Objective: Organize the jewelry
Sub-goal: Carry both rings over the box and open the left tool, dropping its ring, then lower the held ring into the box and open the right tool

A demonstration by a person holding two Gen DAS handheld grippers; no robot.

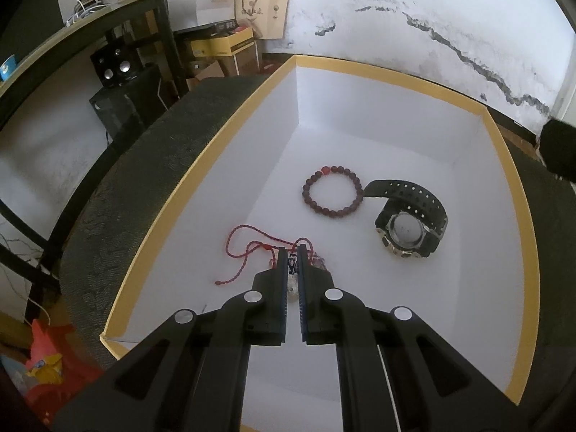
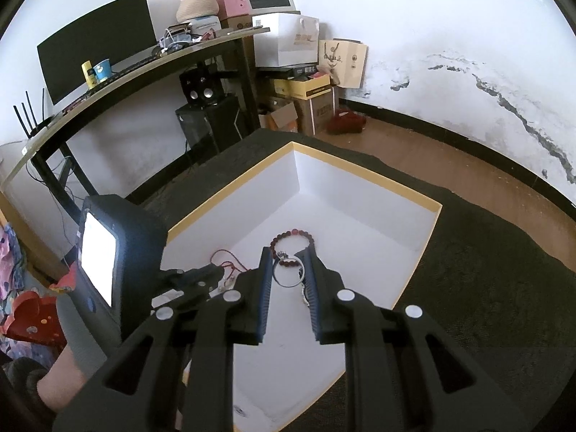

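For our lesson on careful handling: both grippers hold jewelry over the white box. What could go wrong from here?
1. The left gripper pinches a pendant whose red cord trails loose on the box floor; lifting could snag or drag it.
2. The right gripper holds a thin ring by its edges; it may slip and fall.
3. Released there, the ring could land on the bead bracelet.

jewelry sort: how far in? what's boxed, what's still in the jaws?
Done: bead bracelet and black watch lie in the yellow-rimmed box. In hand: left gripper shut on the red-cord pendant, low in the box; right gripper holds a silver ring above it. Left: release both.
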